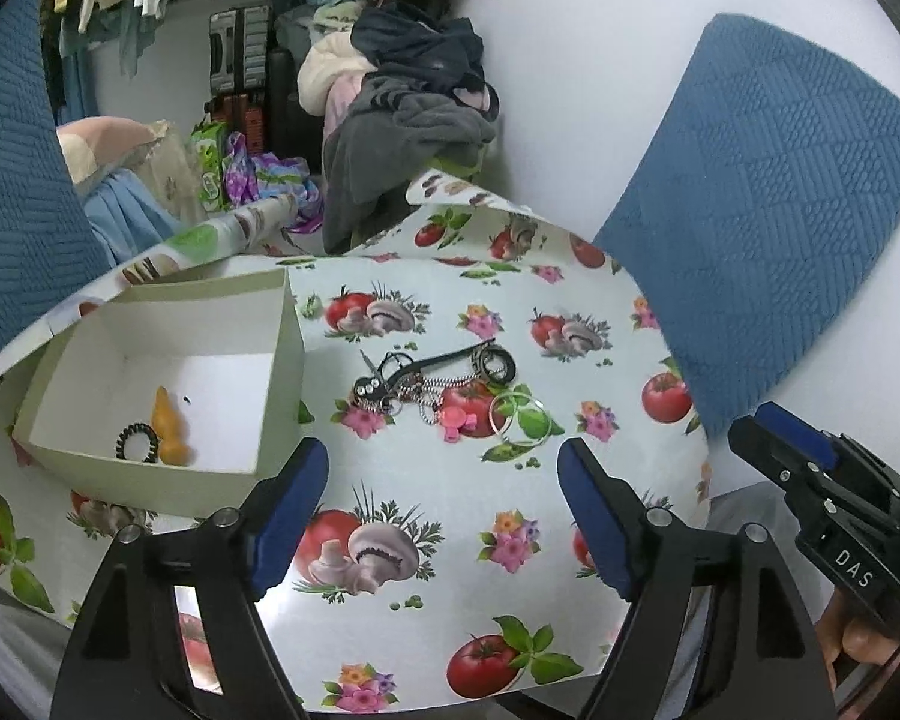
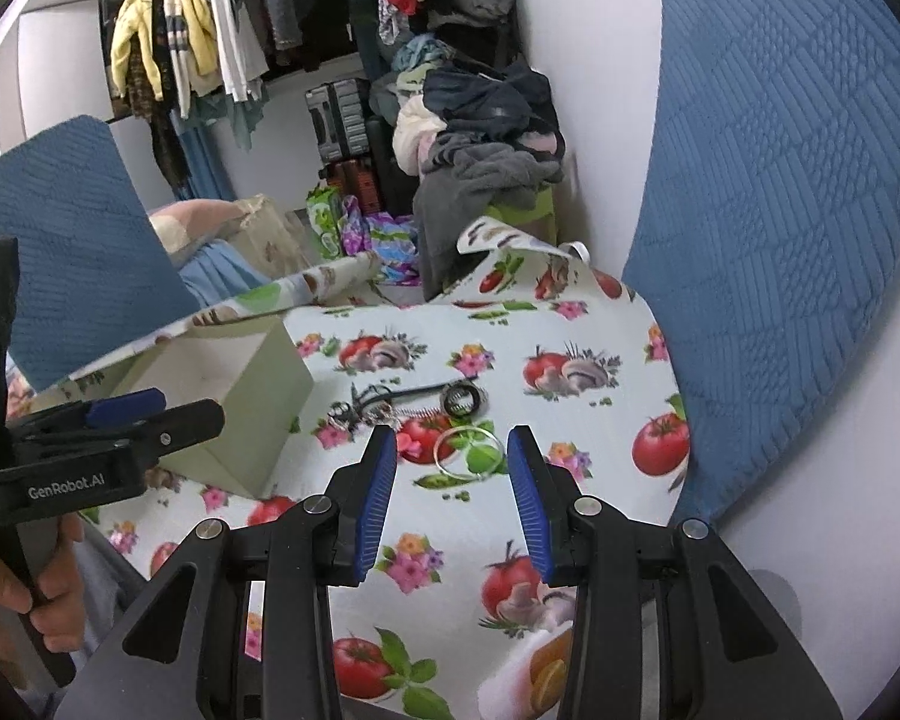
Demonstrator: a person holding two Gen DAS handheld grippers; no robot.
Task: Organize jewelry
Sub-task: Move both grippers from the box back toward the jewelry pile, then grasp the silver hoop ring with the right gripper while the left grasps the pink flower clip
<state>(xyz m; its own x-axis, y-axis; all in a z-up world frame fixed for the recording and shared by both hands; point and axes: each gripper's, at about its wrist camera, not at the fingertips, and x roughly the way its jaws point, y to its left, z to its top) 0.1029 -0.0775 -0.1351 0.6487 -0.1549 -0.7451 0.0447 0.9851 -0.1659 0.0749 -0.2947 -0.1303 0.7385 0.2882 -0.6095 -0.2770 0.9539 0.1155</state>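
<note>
A small heap of jewelry lies mid-table: silver hoop bangles (image 1: 519,417) (image 2: 468,450), black rings (image 1: 498,363) (image 2: 463,399), a bead chain (image 1: 432,402), a pink piece (image 1: 457,423) and a rhinestone piece (image 1: 369,387). An open white box (image 1: 282,324) (image 2: 258,420) at the left holds a black coiled ring (image 1: 135,441) and an orange piece (image 1: 168,426). My left gripper (image 1: 443,519) is open and empty, just short of the heap. My right gripper (image 2: 452,498) is open and empty, with the hoop bangles just beyond its tips.
The table wears a cloth printed with tomatoes and mushrooms (image 1: 450,540), its far edge curled up. Blue chair backs stand at right (image 1: 762,204) and left (image 1: 12,180). A heap of clothes (image 1: 402,96) lies behind the table. The right gripper shows in the left view (image 1: 822,480).
</note>
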